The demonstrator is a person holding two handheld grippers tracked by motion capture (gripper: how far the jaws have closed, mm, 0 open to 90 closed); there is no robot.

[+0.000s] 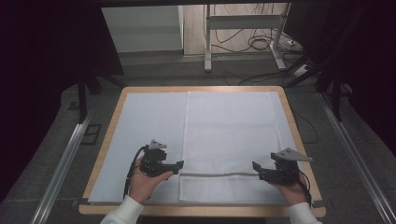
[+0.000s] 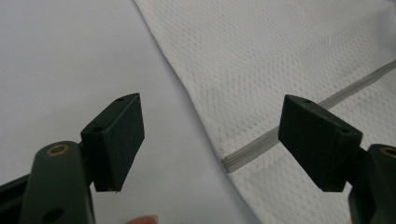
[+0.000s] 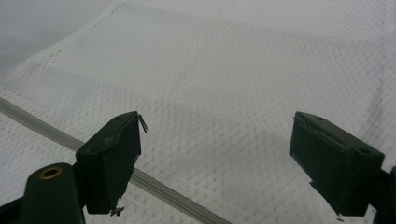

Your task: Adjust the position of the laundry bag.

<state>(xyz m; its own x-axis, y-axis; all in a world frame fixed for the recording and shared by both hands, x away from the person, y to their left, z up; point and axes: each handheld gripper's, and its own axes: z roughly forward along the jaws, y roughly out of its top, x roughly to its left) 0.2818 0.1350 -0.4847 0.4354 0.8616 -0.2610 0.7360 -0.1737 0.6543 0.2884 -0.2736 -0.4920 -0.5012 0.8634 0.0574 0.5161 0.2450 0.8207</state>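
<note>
Mesh bag [image 1: 231, 140]: white, flat on the table's pale sheet [image 1: 149, 135], covering the sheet's right part. Far edge nr the table's far rim, near edge nr the person's rim. Also seen close in left gripper view [image 2: 289, 51] and right gripper view [image 3: 243, 79].
Zip [image 1: 219, 175]: grey strip across the bag, parallel to its near edge and a short way in from it. In left gripper view [image 2: 275, 135] it starts at the bag's left edge and runs up-right. In right gripper view [image 3: 154, 182] it runs diagonally under the left jaw.
Left gripper [image 1: 179, 166]: at the bag's left edge, level w/ the zip's left end, pointing right toward the bag. Jaws wide apart, nothing between them. In its own view [image 2: 210, 140] one jaw is over bare sheet, the other over the mesh, w/ the bag's edge and zip end in the gap. Contact w/ cloth: can't tell.
Right gripper [image 1: 255, 166]: over the bag's right part, just above the zip line, pointing left. Jaws wide apart, empty; in its own view [image 3: 215, 158] mesh shows in the gap.
Left hand [image 1: 144, 182]: wraps the left gripper from below, white sleeve at the table's near rim.
Right hand [image 1: 292, 189]: behind the right gripper, nr the bag's near right corner.
Table [image 1: 116, 109]: wood rim showing round the sheet.
</note>
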